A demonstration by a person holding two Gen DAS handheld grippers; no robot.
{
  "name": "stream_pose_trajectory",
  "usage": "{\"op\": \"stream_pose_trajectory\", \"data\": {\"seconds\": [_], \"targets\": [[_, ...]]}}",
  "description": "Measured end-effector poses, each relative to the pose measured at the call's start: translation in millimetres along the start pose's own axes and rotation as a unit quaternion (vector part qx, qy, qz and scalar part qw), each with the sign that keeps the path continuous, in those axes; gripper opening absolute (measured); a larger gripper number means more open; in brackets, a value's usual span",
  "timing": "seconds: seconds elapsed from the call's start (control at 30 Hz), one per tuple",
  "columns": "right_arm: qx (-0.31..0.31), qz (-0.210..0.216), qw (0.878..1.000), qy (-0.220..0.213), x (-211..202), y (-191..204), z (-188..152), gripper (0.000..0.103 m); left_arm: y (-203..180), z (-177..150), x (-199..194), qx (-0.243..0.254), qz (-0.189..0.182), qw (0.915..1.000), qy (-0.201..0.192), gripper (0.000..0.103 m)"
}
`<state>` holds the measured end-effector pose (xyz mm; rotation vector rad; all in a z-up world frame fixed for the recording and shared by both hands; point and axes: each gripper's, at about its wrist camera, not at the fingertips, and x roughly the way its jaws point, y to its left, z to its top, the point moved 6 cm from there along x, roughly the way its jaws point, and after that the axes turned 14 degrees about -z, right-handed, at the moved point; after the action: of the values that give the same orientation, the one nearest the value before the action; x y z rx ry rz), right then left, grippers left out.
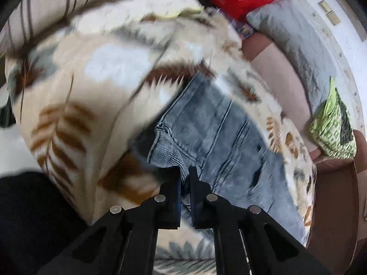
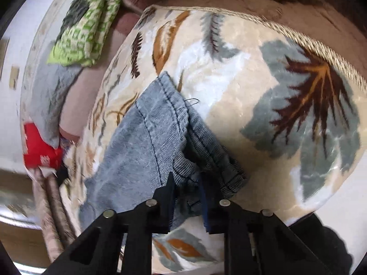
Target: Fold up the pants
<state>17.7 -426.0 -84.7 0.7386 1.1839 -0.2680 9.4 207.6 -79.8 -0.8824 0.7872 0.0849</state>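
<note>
Both the left gripper [image 1: 185,171] and right gripper [image 2: 185,178] clamp the jeans [image 1: 220,133], denim hiding their fingertips.

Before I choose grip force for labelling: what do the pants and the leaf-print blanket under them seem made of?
Pants: faded blue denim, seemingly, going by the twill ribs and dark double stitching. Blanket: probably plush fleece, with a soft, slightly shiny nap.

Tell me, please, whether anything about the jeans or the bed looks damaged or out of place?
The jeans have dark ripped holes on the leg, perhaps a distressed style, and a loose thread sticks out at the hem in the right wrist view. Nothing else stands out.
</note>
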Motion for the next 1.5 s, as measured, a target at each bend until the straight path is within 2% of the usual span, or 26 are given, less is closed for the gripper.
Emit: {"op": "stream_pose_trajectory", "data": {"seconds": [0.1,0.17,0.2,0.27,0.3,0.37,0.4,0.43,0.47,0.5,0.53,0.63,0.7,0.77,0.8,0.83,0.87,0.9,1.0,1.07,1.1,1.23,1.33,1.4,1.47,1.5], "targets": [[-0.038,-0.023,0.998,-0.033,-21,9,9,0.014,-16,17,-16,0.026,-0.004,0.9991,-0.034,0.005],[-0.064,-0.038,0.995,-0.06,-36,12,13,0.014,-19,19,-20,0.048,0.01,0.9978,-0.044,0.005],[-0.077,-0.045,0.995,-0.052,-33,13,12,0.014,-13,16,-15,0.05,0.021,0.9978,-0.038,0.006],[-0.118,-0.1,0.988,-0.016,-3,5,2,0.019,3,7,6,0.044,0.038,0.9983,-0.001,0.008],[-0.123,-0.097,0.987,-0.015,3,4,1,0.02,16,0,19,0.041,0.047,0.9979,0.021,0.011],[-0.113,-0.082,0.99,-0.024,-5,2,2,0.025,26,0,15,0.032,0.04,0.9986,0.011,0.025],[-0.097,-0.076,0.992,-0.024,-14,0,3,0.044,26,2,9,0.025,0.035,0.9991,0.007,0.034],[-0.092,-0.079,0.992,-0.034,-23,-1,4,0.07,26,5,2,0.02,0.032,0.9993,0.002,0.04],[-0.096,-0.096,0.989,-0.059,-36,0,5,0.072,24,7,-7,0.019,0.032,0.9993,-0.007,0.051],[-0.103,-0.102,0.986,-0.081,-48,3,6,0.072,21,11,-19,0.026,0.037,0.9987,-0.025,0.056],[-0.105,-0.099,0.985,-0.096,-58,6,8,0.072,18,13,-28,0.032,0.039,0.998,-0.038,0.056],[-0.106,-0.032,0.986,-0.123,-82,26,5,0.072,5,17,-48,0.059,0.046,0.9949,-0.067,0.056],[-0.113,0.016,0.988,-0.104,-77,38,2,0.071,-14,14,-48,0.087,0.035,0.9934,-0.066,0.056],[-0.097,0.034,0.992,-0.068,-53,37,2,0.071,-32,16,-38,0.115,0.027,0.9911,-0.062,0.056],[-0.079,0.024,0.996,-0.045,-36,27,3,0.071,-43,14,-32,0.132,0.021,0.9896,-0.054,0.056],[-0.061,-0.006,0.998,-0.019,-16,13,2,0.065,-51,12,-25,0.142,0.015,0.9887,-0.047,0.056],[-0.042,0.001,0.999,-0.002,-5,1,1,0.063,-60,9,-18,0.153,0.008,0.9874,-0.039,0.057],[-0.037,0.009,0.999,-0.011,-7,0,1,0.063,-66,6,-13,0.163,0.005,0.986,-0.033,0.06],[-0.059,-0.013,0.998,-0.024,-26,12,7,0.064,-78,2,22,0.2,0.018,0.9796,-0.004,0.068],[-0.084,-0.016,0.995,-0.05,-39,26,13,0.064,-67,-8,52,0.221,0.063,0.9726,0.037,0.068],[-0.09,0.001,0.994,-0.057,-44,38,20,0.065,-59,-13,66,0.23,0.081,0.968,0.061,0.068],[-0.107,0.031,0.992,-0.056,-32,69,48,0.066,-58,-20,73,0.275,0.095,0.956,0.038,0.069],[-0.098,0.045,0.993,-0.05,4,82,73,0.066,-55,-20,76,0.275,0.084,0.9574,0.032,0.07],[-0.064,0.003,0.998,-0.018,48,67,92,0.066,-55,-20,75,0.278,0.083,0.9566,0.029,0.071],[-0.036,0.043,0.998,-0.013,52,63,99,0.066,-55,-21,75,0.283,0.081,0.9553,0.026,0.071],[-0.03,0.046,0.998,-0.013,44,63,99,0.066,-55,-21,74,0.283,0.079,0.9557,0.025,0.071]]}}
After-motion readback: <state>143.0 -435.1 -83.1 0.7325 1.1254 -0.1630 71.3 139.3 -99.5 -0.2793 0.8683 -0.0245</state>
